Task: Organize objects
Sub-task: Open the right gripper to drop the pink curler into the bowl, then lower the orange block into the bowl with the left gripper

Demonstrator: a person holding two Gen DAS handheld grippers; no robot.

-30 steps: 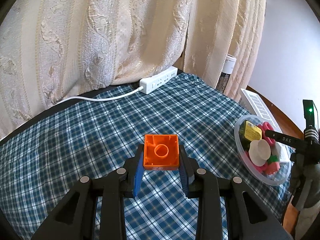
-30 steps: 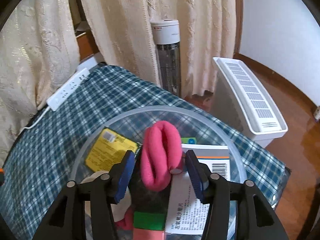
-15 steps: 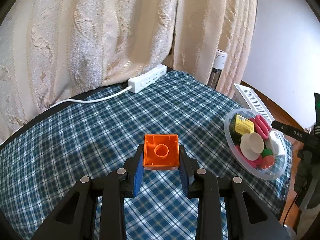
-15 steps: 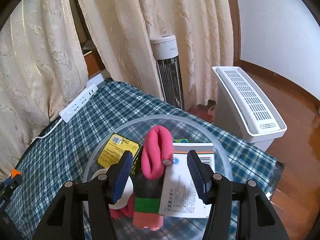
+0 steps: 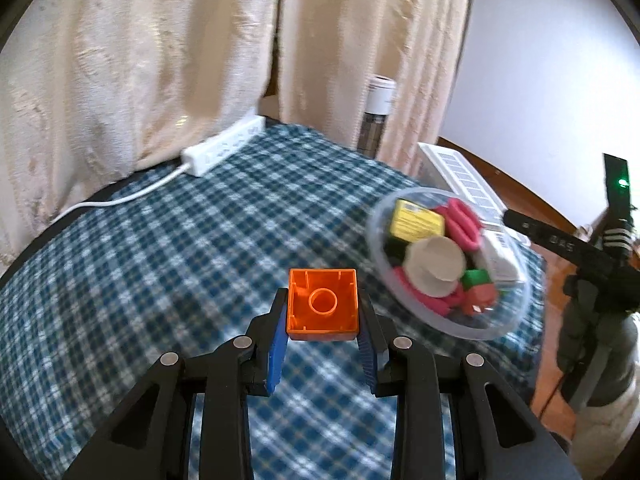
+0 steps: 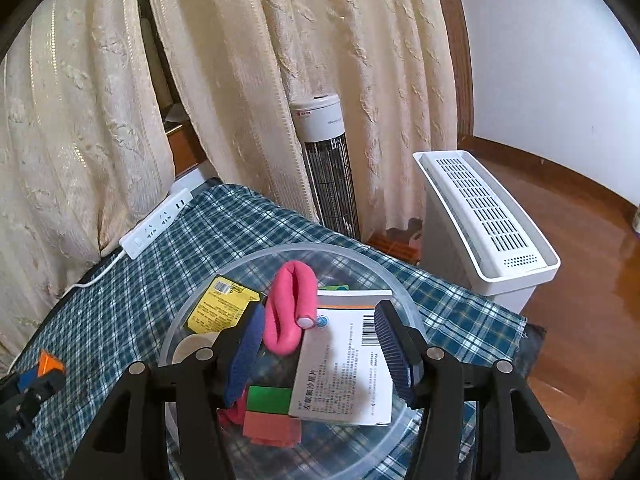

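My left gripper (image 5: 322, 320) is shut on an orange toy brick (image 5: 322, 305), hollow side up, held above the plaid tablecloth (image 5: 180, 248). A clear plastic bowl (image 5: 516, 316) sits to its right, holding a yellow box (image 5: 416, 222), a pink roll (image 5: 464, 224), a white disc (image 5: 436, 266), a medicine box and small blocks. My right gripper (image 6: 320, 344) is open above the same bowl (image 6: 176, 336), over the pink roll (image 6: 286, 312) and the white medicine box (image 6: 344, 368). The left gripper with the brick shows at the right wrist view's left edge (image 6: 44, 364).
A white power strip (image 5: 224, 146) with its cable lies at the table's back edge by the cream curtains (image 5: 160, 60). A tower heater (image 6: 326, 168) and a white air purifier (image 6: 484, 224) stand on the wooden floor beyond the table's right edge.
My left gripper has carried the orange brick to the right, closer to the bowl. My right gripper has risen and drawn back from the bowl, staying open.
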